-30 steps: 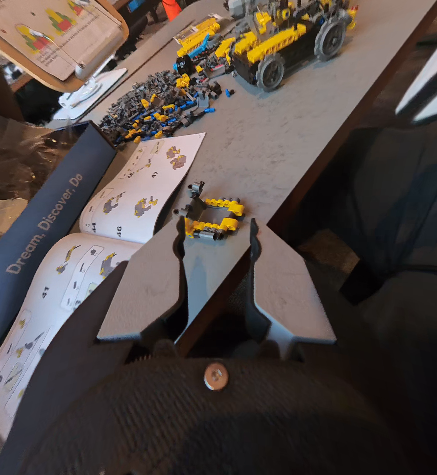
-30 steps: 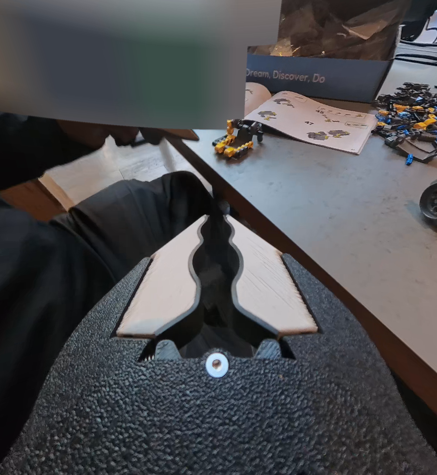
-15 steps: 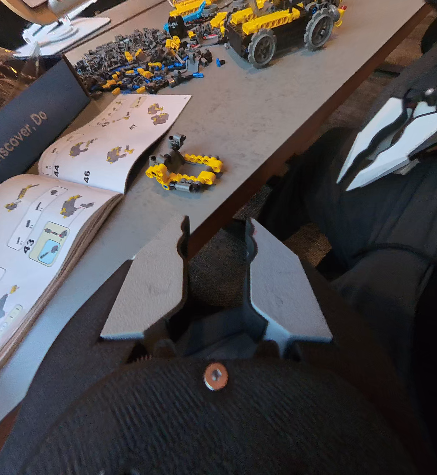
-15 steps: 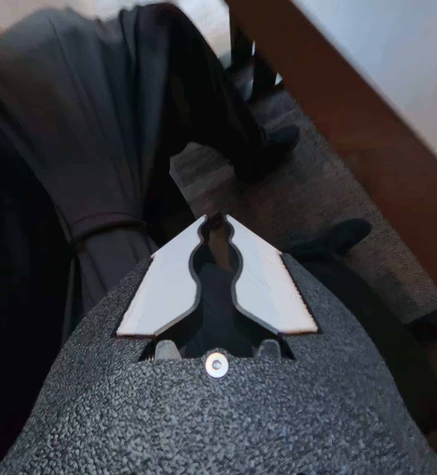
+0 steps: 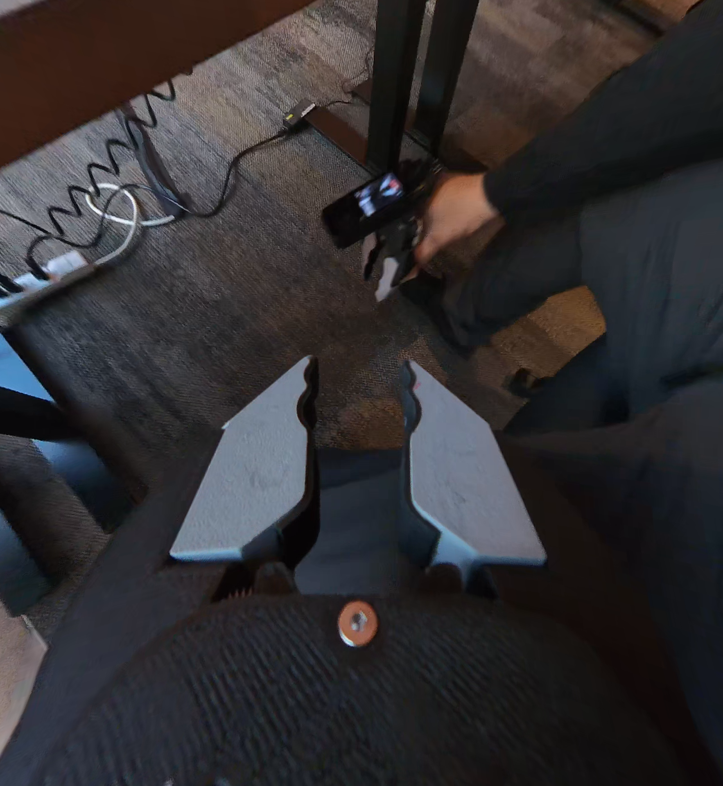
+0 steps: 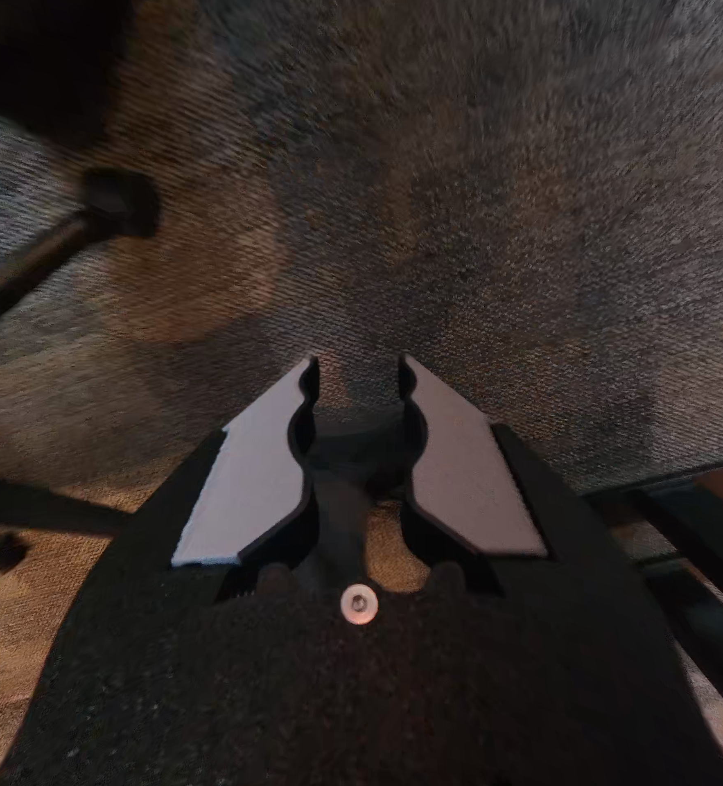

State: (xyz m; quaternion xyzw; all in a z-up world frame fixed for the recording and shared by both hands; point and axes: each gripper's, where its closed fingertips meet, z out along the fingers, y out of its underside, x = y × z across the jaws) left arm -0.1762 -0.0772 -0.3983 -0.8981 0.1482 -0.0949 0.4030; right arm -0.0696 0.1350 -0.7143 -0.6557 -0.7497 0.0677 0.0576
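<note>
My left gripper (image 5: 357,370) is open and empty, pointing down at the carpet (image 5: 232,306) below the table. My right gripper (image 6: 359,368) is open and empty, close above the carpet (image 6: 457,191). In the left wrist view the right gripper (image 5: 387,272) shows farther off, held low in a person's hand (image 5: 453,217) with a dark sleeve, its fingers pointing down at the floor. No toy parts or booklet are in view.
The table's brown edge (image 5: 75,64) crosses the top left. Black table legs (image 5: 411,81) stand on the carpet. Cables (image 5: 109,200) and a power strip (image 5: 32,280) lie on the floor at left. Dark trouser legs (image 5: 649,297) fill the right. A chair caster (image 6: 117,204) is at left. My hands' fingertips stand some 40 centimeters from each other.
Both grippers have dropped from table height to below the table and now point at the floor. The right gripper's jaws have opened. The table top and brick parts have left view.
</note>
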